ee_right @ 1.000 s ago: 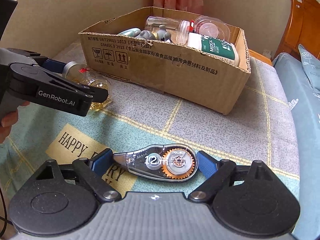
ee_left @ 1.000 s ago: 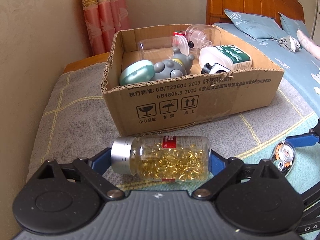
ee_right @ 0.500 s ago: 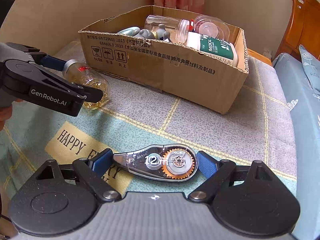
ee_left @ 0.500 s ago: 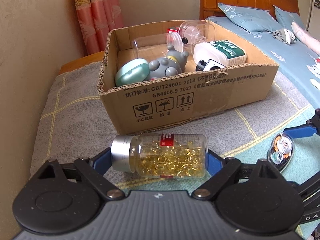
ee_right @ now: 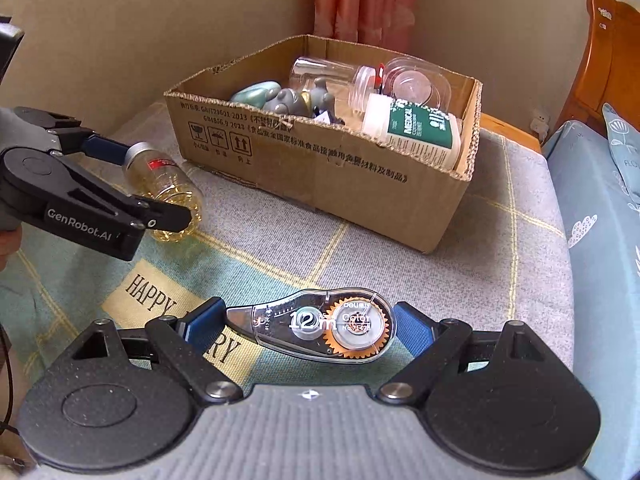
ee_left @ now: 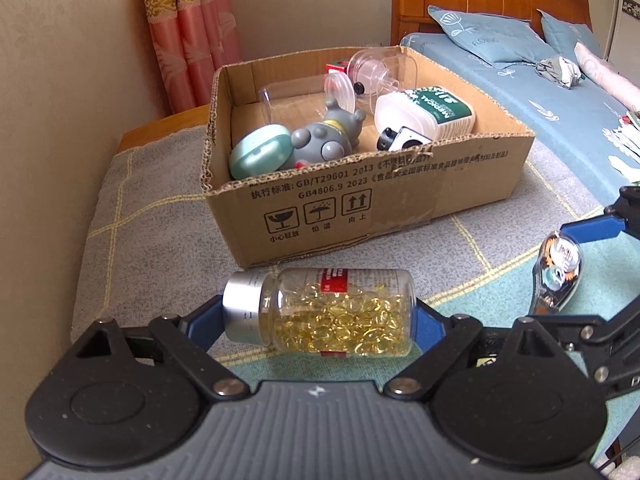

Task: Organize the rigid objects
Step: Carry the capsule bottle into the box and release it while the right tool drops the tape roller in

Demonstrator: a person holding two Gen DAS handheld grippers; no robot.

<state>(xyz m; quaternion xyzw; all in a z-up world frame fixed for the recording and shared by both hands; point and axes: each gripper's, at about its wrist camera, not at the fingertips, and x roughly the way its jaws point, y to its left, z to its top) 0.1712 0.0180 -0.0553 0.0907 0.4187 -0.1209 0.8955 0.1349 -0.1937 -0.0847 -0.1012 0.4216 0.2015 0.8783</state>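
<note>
Bedding covered by a checked blanket [ee_right: 400, 240] carries everything here, and on it sits an open cardboard box [ee_left: 360, 208], already holding a green-labelled white bottle [ee_left: 436, 114], a clear jar [ee_left: 380, 70], a grey toy figure [ee_left: 324, 140] and a teal case [ee_left: 260, 156]. The box lies straight ahead of both grippers, its near wall facing them, so the coming move looks like a lift up and forward over that wall. The left gripper [ee_left: 320, 314] appears the nearer of the two, just short of the box front. Its jaws are closed across a pill bottle [ee_left: 332, 312], pressing on the silver cap at one end and the base at the other, so the bottle's long axis runs crosswise between the fingers, roughly parallel to the box wall. The bottle is clear plastic, part filled with yellow capsules, with a red and white label. The right gripper [ee_right: 308, 328] sits further back over the printed part of the blanket, jaws closed on a correction tape dispenser [ee_right: 316, 326], also held lengthwise between the blue pads. It is a clear teardrop shell showing an orange toothed wheel inside and "12m" on its face.
</note>
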